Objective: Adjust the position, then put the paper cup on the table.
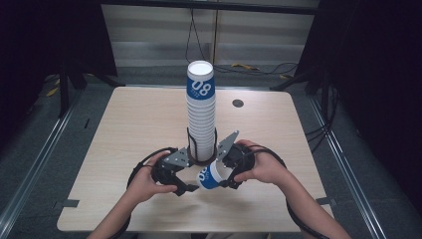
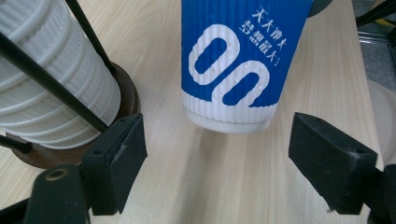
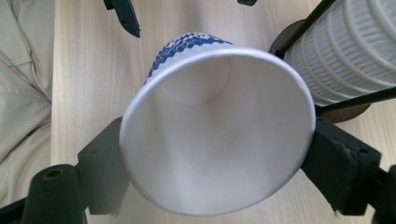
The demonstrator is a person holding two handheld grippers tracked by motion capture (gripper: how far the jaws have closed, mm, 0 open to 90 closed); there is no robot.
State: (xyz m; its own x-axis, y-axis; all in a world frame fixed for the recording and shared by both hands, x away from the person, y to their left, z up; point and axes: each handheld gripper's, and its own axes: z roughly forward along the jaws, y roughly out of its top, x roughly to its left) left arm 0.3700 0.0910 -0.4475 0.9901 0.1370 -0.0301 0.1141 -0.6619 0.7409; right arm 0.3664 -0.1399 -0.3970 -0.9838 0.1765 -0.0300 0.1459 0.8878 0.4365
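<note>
Blue-and-white ribbed paper cup [image 1: 211, 175], single, held off the tabletop [image 1: 129, 124] at the front, just right of the stack's base. It lies tilted, mouth toward the right hand, bottom toward the left.

Right gripper [image 3: 215, 154]: jaws pressed on either side of the cup's rim, which bows slightly oval between them. A firm hold on the cup.

Left gripper [image 2: 215, 140]: jaws stand wide, nothing between the pads. The cup's base [image 2: 229, 122] hangs just ahead of them, apart from both pads. In the high view this gripper [image 1: 186, 188] sits low beside the cup's bottom end.

Behind both: tall stack of cups [image 1: 201, 112], white ribbed sides with one blue-printed cup on top, standing in a black wire holder on a round dark wooden base [image 2: 128, 93]. Stack upright, near the tabletop's middle.

Step in hand, as I read it: one cup has been separated and is carried by the right gripper alone, the left having let go or not yet taken it. Whether the cup is leaving the stack or heading for it I cannot tell.

Next move calls for: turning the cup to the needed attitude without crushing the rim further, keeping it clear of the wire rods, and keeping the left gripper out of its path.
</note>
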